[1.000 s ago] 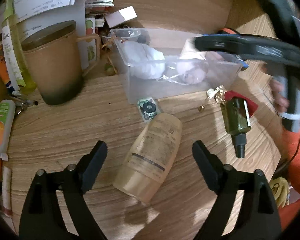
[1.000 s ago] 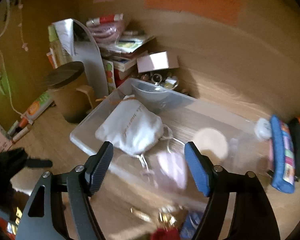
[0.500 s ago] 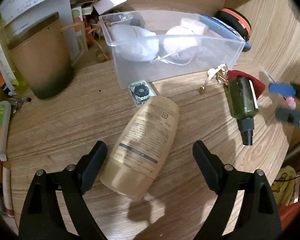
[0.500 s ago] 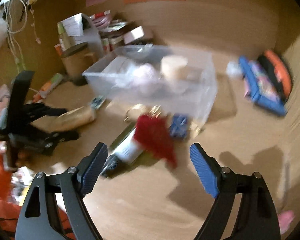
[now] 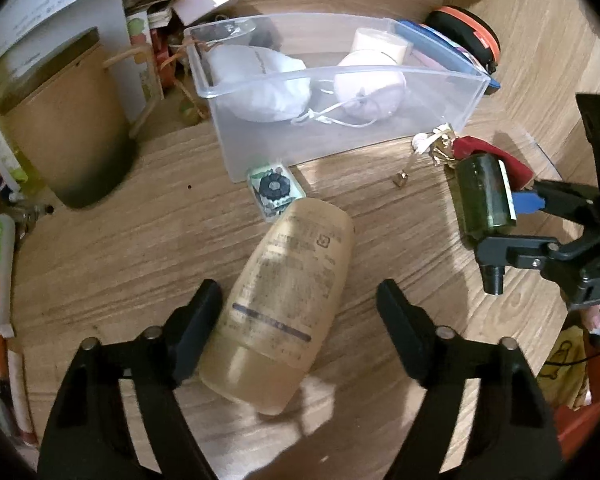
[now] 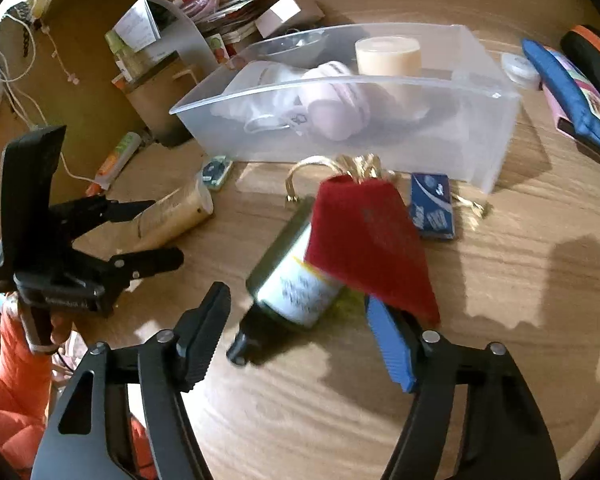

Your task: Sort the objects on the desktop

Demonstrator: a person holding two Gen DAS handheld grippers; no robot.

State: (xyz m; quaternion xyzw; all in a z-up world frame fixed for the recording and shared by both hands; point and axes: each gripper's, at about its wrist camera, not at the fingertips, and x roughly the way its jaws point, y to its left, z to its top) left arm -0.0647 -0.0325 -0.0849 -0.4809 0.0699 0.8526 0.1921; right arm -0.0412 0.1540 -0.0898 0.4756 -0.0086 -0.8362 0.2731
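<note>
A tan lotion bottle [image 5: 288,304] lies on the wooden desk between the fingers of my open left gripper [image 5: 300,312]; it also shows in the right wrist view [image 6: 172,216]. A dark green spray bottle [image 6: 292,280] lies under a red pouch [image 6: 368,248], between the fingers of my open right gripper [image 6: 300,328]. In the left wrist view the green bottle [image 5: 484,204] sits at the right, with the right gripper [image 5: 512,224] around it. A clear plastic bin [image 5: 440,120] holds a white pouch, a pink case and a cream jar.
A brown mug [image 5: 68,132] stands left of the bin. A small patterned packet [image 5: 274,192] lies by the bin's front. A blue packet [image 6: 432,208] and gold chain [image 6: 356,168] lie near the red pouch. A blue pencil case [image 6: 572,92] lies at the right.
My right gripper has come away from over the bin and dropped down to the green bottle and red pouch. My left gripper has closed in on the tan bottle.
</note>
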